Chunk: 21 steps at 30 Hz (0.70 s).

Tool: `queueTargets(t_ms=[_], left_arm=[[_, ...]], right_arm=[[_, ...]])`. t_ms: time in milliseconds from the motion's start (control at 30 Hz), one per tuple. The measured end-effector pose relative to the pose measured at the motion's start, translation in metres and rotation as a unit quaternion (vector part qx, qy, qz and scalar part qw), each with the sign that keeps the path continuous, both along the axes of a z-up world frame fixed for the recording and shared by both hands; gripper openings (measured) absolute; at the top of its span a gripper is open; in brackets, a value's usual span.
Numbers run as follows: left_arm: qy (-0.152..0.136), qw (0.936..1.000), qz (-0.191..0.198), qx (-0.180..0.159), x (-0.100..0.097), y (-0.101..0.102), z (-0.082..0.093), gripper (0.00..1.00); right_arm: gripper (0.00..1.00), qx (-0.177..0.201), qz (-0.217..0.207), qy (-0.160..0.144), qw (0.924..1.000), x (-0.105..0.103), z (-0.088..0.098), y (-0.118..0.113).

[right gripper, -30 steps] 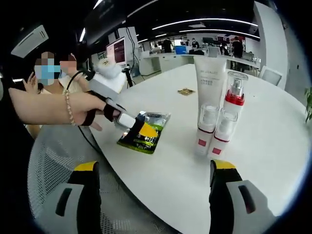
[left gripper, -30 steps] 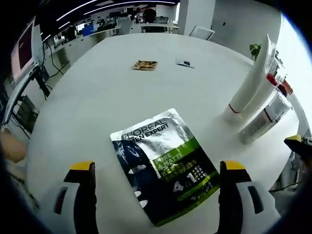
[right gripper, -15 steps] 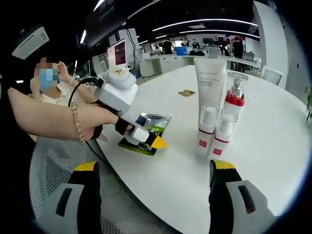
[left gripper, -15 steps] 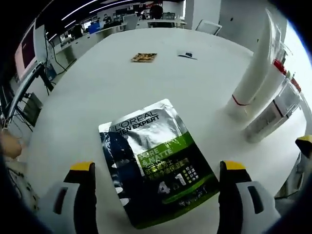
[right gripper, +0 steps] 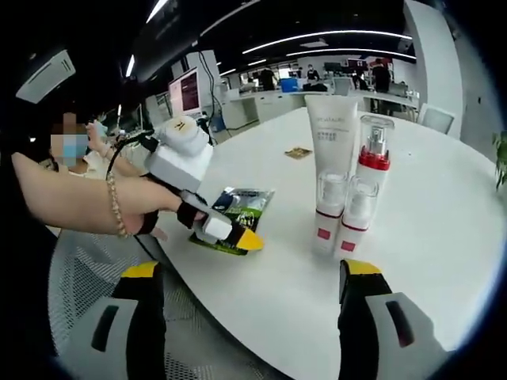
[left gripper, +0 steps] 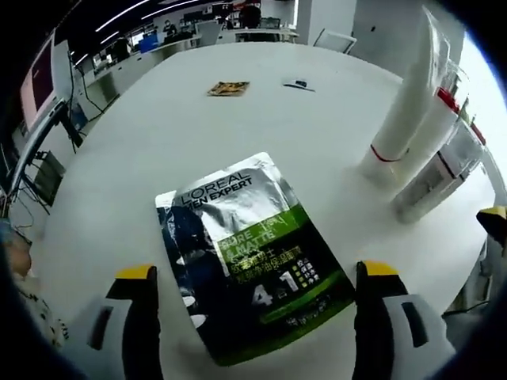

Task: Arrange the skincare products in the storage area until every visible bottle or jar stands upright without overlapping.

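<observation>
A: Left gripper (left gripper: 252,273) sits right over the sachet (left gripper: 247,263), jaws wide and empty, one each side of its near end. The sachet lies flat on the counter (left gripper: 166,134), long axis running away from us and skewed up-left, green end nearest the jaws.

B: So we're nearer with the left?

A: Much nearer. In the right gripper view the sachet (right gripper: 234,216) is off to the left by the counter edge, with the left gripper (right gripper: 239,237) on it. Right gripper (right gripper: 247,281) hangs off the near edge, jaws wide, holding nothing.

B: Bottles?

A: Tube (left gripper: 406,99) and the pump bottles (left gripper: 438,170) are right of the sachet, well apart from it. From the right they read as a tight upright cluster: tube (right gripper: 330,142), red-collared pump (right gripper: 372,154), two small ones (right gripper: 342,210) in front, touching or nearly.

B: Sachet look?

A: Foil pouch, silver top, dark and green lower half, thin and flat. We judge it awkward to stand.
</observation>
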<state>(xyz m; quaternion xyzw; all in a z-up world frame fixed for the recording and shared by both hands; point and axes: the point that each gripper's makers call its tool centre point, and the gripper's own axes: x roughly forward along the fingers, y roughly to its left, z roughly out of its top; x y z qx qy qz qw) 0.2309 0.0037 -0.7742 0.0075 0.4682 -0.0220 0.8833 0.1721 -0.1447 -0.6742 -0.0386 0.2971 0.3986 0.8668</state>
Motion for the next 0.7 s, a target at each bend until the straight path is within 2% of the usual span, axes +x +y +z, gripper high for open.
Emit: queueTargets(t_ms=[100,167,333,667,700], left_arm=[[0.006,0.9999,-0.01,-0.003,-0.004,0.0,0.002,0.87],[-0.005,0.9996,-0.029,-0.001,-0.005,-0.004,0.004,0.82],[-0.02,0.9989,-0.043,-0.002,-0.005,-0.008,0.006,0.73],[-0.045,0.9973,-0.058,-0.001,-0.002,-0.011,0.007,0.68],[-0.06,0.994,-0.091,0.006,0.001,-0.018,0.01,0.62]], right_arm=[[0.91,0.001,0.0,-0.001,1.0,0.0,0.001,0.0],[0.91,0.0,0.0,-0.004,1.0,0.001,0.002,0.0],[0.9,-0.002,-0.006,-0.007,1.0,0.001,0.002,-0.002],[0.89,-0.012,-0.007,-0.015,0.9998,0.002,0.003,-0.003],[0.89,-0.012,-0.008,-0.016,0.9998,0.002,0.003,-0.003]])
